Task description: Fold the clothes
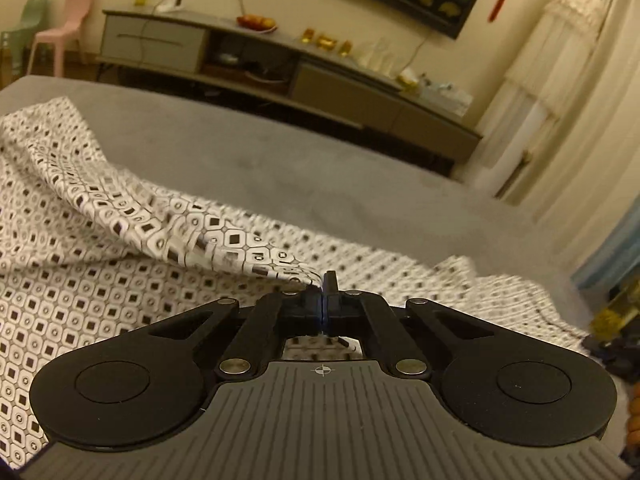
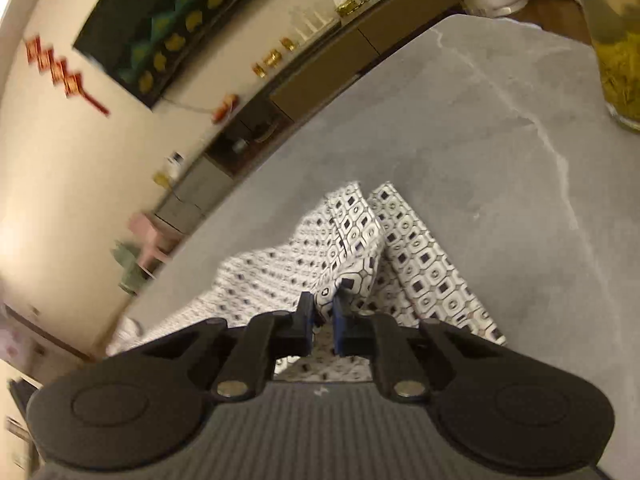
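Right gripper (image 2: pixel 323 312) pinching patterned garment (image 2: pixel 360 240) lengthwise

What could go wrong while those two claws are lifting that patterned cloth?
The left gripper pinches only a thin edge of the cloth, so it might slip free. The right gripper holds a bunched fold, which could crease. A glass jar at the table's edge could be knocked.

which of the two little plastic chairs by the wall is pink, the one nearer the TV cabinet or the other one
The pink chair is the one nearer the TV cabinet. The green chair stands on its far side, closer to the frame edge.
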`<state>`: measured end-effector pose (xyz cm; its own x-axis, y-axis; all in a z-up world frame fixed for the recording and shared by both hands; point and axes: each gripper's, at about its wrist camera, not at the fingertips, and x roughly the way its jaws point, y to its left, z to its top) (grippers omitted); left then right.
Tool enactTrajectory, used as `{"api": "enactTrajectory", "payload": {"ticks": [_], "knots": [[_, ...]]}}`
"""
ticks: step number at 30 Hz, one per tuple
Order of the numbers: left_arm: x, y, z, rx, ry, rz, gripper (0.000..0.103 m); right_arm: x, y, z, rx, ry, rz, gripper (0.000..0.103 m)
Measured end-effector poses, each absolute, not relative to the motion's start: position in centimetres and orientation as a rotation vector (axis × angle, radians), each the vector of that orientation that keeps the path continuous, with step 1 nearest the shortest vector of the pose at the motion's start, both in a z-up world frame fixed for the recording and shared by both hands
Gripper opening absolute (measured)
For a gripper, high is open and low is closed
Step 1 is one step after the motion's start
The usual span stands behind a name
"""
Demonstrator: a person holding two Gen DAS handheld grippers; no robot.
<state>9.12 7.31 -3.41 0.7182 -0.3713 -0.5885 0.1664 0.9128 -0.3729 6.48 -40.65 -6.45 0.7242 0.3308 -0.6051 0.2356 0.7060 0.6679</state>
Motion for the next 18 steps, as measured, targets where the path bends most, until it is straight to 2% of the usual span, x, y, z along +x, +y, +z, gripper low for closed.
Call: {"api": "enactTrajectory", "payload": {"ticks": [3, 4, 5, 6, 16, 18], "knots": [[9.0, 7.1, -2.7, -0.309, 0.706, -0.315, 0.0, 6.1, -41.1, -7.2, 0.88, 0.793, 0.056, 0.019], [9.1, 7.0, -2.7, -0.31, 0.709, -0.313, 0.0, 6.0, -41.3, -7.5, 0.905, 0.797, 0.055, 0.026], [9.1, 7.0, -2.7, -0.313, 0.711, -0.311, 0.0, 5.8, -41.4, -7.7, 0.923, 0.798, 0.049, 0.039], [9.1, 7.0, -2.8, -0.316, 0.713, -0.31, 0.0, 5.7, -41.5, -7.9, 0.936, 0.796, 0.038, 0.042], [8.9, 7.0, -3.5, -0.313, 0.73, -0.307, 0.0, 8.1, -41.4, -9.6, 0.959, 0.819, 0.005, 0.04], [8.9, 6.8, -3.5, -0.309, 0.732, -0.306, 0.0, 8.7, -41.0, -9.3, 0.925, 0.82, 0.011, 0.026]]}}
